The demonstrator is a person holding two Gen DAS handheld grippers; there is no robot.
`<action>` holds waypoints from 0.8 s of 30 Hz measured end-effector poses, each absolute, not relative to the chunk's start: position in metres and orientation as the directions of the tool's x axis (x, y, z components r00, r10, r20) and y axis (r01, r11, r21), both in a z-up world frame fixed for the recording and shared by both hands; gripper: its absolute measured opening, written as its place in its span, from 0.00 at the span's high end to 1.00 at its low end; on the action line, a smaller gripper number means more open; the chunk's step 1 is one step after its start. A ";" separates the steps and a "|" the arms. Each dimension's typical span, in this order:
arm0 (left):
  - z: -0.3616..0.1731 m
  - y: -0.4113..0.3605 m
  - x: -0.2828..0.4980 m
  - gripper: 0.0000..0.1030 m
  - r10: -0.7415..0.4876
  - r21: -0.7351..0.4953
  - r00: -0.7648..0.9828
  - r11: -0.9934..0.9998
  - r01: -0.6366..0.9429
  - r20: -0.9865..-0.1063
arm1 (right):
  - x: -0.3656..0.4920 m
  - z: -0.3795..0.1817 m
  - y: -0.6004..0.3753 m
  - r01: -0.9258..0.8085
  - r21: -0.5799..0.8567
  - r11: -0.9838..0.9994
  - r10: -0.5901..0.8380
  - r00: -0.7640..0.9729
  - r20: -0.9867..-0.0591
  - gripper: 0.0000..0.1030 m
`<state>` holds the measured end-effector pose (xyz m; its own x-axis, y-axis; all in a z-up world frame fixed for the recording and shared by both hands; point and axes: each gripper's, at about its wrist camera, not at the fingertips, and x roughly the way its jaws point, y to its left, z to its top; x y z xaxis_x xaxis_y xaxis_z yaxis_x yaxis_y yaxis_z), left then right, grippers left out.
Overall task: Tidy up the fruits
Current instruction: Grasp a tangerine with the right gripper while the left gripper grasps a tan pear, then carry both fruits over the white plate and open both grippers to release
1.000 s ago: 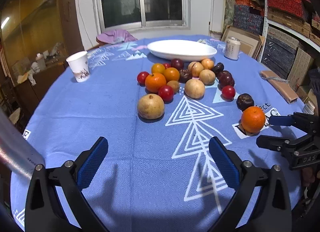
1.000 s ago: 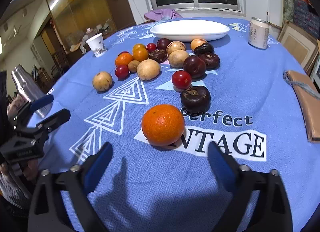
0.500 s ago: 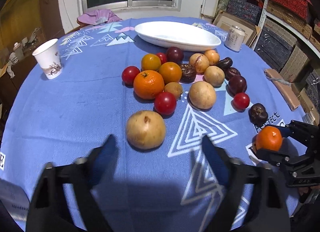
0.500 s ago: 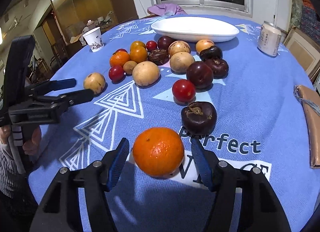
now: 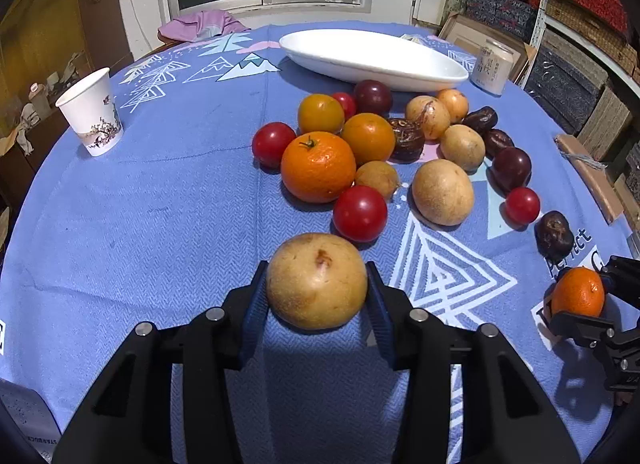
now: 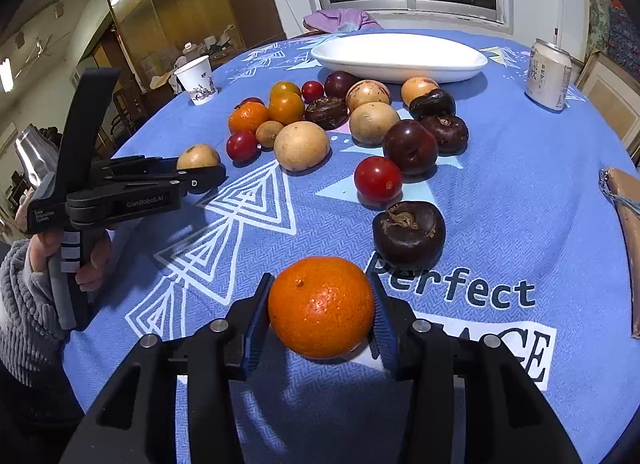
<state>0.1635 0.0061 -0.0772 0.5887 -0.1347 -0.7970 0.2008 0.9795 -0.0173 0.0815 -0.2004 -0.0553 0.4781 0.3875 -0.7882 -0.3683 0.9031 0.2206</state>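
Both tools are seen closed around fruit on the blue-clothed worktop. Between the blue pads of the left tool a round, tan, pear-like fruit is gripped; its skin is speckled, with a small brown scar near the top, and it is still resting on the cloth. The jaws have just been closing onto it. In the right tool a glossy, dimpled orange with a tiny stem mark is clamped from both sides, sitting over the white printed lettering; these jaws too have just been closing. Beyond the tan fruit, the remaining pile is gathered near the middle of the cloth: oranges, red cherry tomatoes, dark plums, wrinkled dark brown fruits and more tan ones, several touching. A white oval dish is set behind the pile, a paper cup far left, and a drink can to the right of the dish.
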 end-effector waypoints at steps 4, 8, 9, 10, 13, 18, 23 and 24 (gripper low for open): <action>-0.069 0.008 0.158 0.56 -0.160 -0.045 0.598 0.978 0.203 -0.785 | 0.079 -0.049 -0.206 -0.368 0.263 0.892 0.425 0.482 -0.766 0.55; -0.033 0.005 0.166 0.56 -0.169 -0.047 0.643 0.978 0.203 -0.747 | 0.094 -0.002 -0.219 -0.369 0.274 0.888 0.447 0.555 -0.701 0.55; -0.020 0.004 0.172 0.56 -0.171 -0.049 0.657 0.979 0.200 -0.734 | 0.103 0.016 -0.223 -0.368 0.265 0.891 0.444 0.588 -0.676 0.55; -0.006 0.001 0.182 0.56 -0.172 -0.049 0.674 0.979 0.198 -0.718 | 0.112 0.029 -0.225 -0.364 0.257 0.895 0.439 0.615 -0.655 0.55; 0.028 -0.011 0.215 0.56 -0.168 -0.040 0.713 0.980 0.193 -0.681 | 0.158 0.067 -0.232 -0.330 0.249 0.910 0.413 0.685 -0.601 0.55; 0.033 -0.035 0.286 0.56 -0.181 -0.059 0.689 0.979 0.196 -0.702 | 0.255 0.058 -0.232 -0.235 0.265 0.935 0.352 0.695 -0.627 0.55; -0.003 -0.049 0.348 0.56 -0.170 -0.072 0.624 0.981 0.180 -0.763 | 0.330 0.006 -0.231 -0.142 0.265 0.954 0.294 0.634 -0.715 0.55; -0.010 -0.051 0.355 0.56 -0.175 -0.078 0.610 0.980 0.183 -0.773 | 0.338 -0.006 -0.231 -0.130 0.266 0.955 0.288 0.619 -0.731 0.55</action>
<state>0.3549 -0.0509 -0.0100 0.6100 -0.1754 -0.7728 0.1828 0.9800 -0.0781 0.3379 -0.2315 -0.0064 0.6185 0.2879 -0.7311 -0.1297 0.9551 0.2665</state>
